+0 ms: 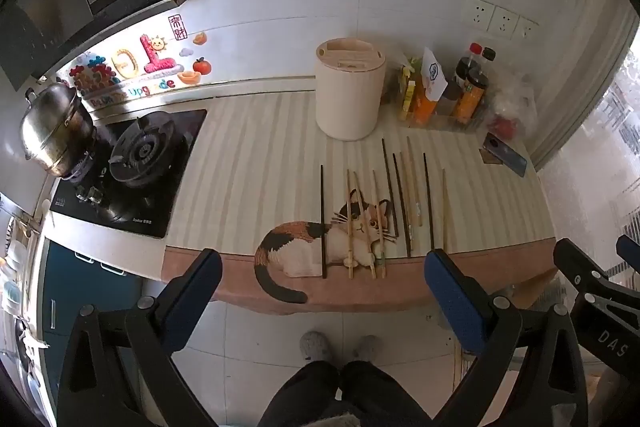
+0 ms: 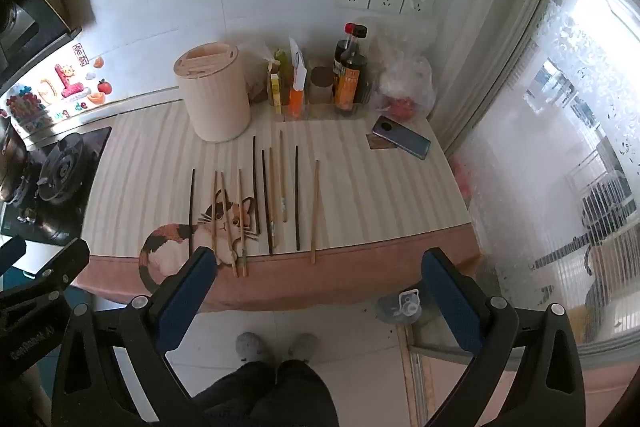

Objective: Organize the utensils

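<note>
Several chopsticks, dark (image 1: 322,219) (image 2: 297,195) and pale wooden (image 1: 350,223) (image 2: 315,207), lie side by side on a striped counter mat with a cat picture (image 1: 248,167) (image 2: 360,179). A cream round utensil holder (image 1: 349,95) (image 2: 214,95) stands behind them. My left gripper (image 1: 322,267) is open and empty, held back from the counter's front edge. My right gripper (image 2: 318,267) is open and empty, likewise off the front edge. The right gripper's body also shows at the right of the left wrist view (image 1: 600,291).
A gas stove (image 1: 136,163) with a steel pot (image 1: 52,131) sits to the left. Sauce bottles and packets (image 2: 348,75) line the back wall. A phone (image 2: 402,139) lies at the right rear. A window and curtain stand to the right. The person's legs and slippers show below.
</note>
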Motion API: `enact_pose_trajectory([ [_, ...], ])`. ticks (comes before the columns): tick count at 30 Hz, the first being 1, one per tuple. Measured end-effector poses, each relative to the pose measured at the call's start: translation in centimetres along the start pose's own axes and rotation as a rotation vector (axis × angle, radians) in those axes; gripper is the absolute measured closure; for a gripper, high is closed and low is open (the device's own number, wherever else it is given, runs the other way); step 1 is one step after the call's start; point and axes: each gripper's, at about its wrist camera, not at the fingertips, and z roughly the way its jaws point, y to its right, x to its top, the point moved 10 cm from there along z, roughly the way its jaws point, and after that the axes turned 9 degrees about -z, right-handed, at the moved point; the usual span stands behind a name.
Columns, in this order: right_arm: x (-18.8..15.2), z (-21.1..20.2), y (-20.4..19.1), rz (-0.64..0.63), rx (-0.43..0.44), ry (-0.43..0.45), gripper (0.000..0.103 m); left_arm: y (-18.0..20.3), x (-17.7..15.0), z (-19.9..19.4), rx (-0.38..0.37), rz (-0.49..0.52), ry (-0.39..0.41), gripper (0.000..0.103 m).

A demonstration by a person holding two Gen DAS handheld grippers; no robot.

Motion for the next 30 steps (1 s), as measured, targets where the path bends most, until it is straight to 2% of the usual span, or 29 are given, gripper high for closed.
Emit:
enact_pose_trajectory([
  [1, 0.0, 0.0, 0.0, 0.0, 0.001, 0.0, 0.0, 0.0, 0.0, 0.1, 0.001, -0.001, -0.006, 0.0],
  [2, 0.0, -0.1, -0.1, 0.001, 0.002, 0.0, 0.0, 0.0, 0.1, -0.2, -0.005, -0.002, 0.021, 0.0],
  [30, 0.7, -1.6, 0.0, -0.001, -0.002, 0.011, 0.0, 0.2, 0.8, -1.6, -0.01, 0.0, 0.037, 0.0],
])
